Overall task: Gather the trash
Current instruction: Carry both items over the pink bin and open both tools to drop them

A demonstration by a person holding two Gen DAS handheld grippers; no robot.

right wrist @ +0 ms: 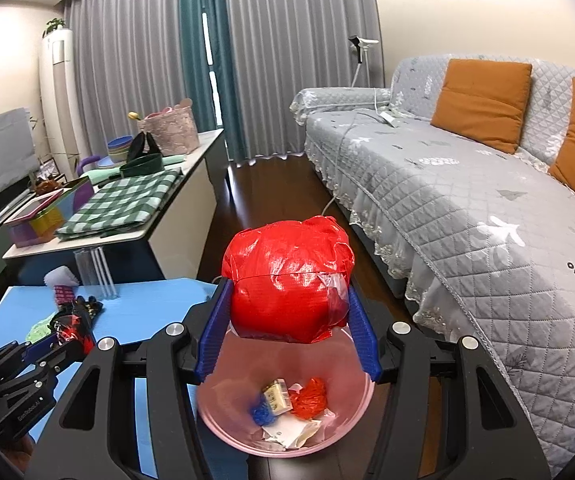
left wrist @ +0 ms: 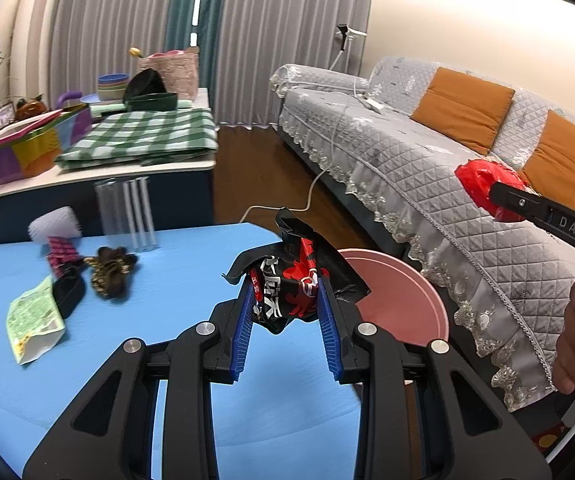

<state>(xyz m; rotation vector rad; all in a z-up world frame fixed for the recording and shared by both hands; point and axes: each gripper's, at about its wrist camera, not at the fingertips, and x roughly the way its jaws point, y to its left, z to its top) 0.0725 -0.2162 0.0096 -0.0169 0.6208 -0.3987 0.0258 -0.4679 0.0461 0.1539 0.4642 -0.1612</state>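
Over pink bin (right wrist: 223, 432) | right tool (right wrist: 287, 330) clamps red wad (right wrist: 287, 280) | left tool (left wrist: 285, 312) clamps black-red wrapper (left wrist: 291, 280)

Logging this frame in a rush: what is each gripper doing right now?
Left gripper: closed on the black and red wrapper.
Right gripper: closed on the red plastic ball, above the pink bin.

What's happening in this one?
A person is clearing trash off a blue table with two grippers. The right gripper holds a red wad above the pink bin, which already has scraps in it. The left gripper holds a black-and-red wrapper near the table's edge. More litter remains on the table.
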